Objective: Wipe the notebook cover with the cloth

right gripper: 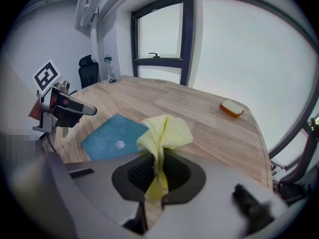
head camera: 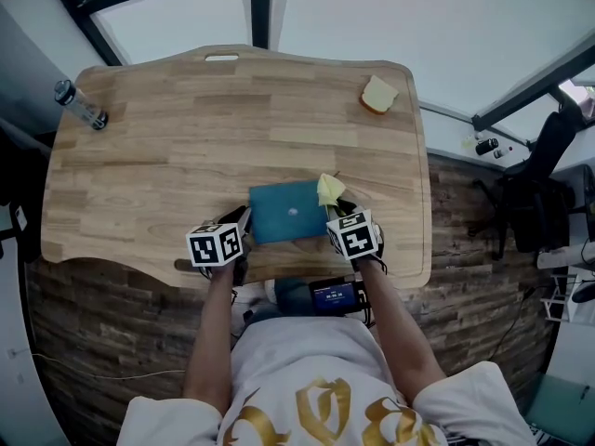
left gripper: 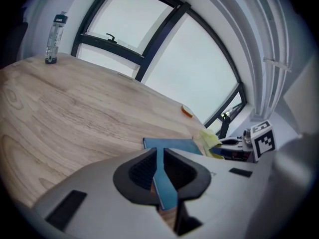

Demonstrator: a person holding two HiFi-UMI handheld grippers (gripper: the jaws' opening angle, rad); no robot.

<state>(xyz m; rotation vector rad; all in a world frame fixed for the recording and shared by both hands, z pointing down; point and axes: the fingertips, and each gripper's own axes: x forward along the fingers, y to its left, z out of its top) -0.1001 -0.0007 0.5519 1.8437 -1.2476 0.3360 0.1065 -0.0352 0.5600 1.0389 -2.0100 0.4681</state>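
On the wooden bench (head camera: 186, 137), the left gripper (left gripper: 160, 178) has its fingers clenched on the teal notebook (head camera: 290, 210)'s left edge, while the right gripper (right gripper: 157, 176) grasps the yellow cloth (right gripper: 167, 133) in its fingers at the notebook's far right corner.

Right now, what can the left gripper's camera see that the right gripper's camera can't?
Only the left gripper view looks straight into the left gripper, whose jaws are shut on the edge of the blue notebook.

Only the right gripper view looks straight into the right gripper, shut on the yellow cloth, and it shows a small white spot on the cover.

Both show the wooden table, the notebook, the cloth, the bottle and a tan sponge-like piece.
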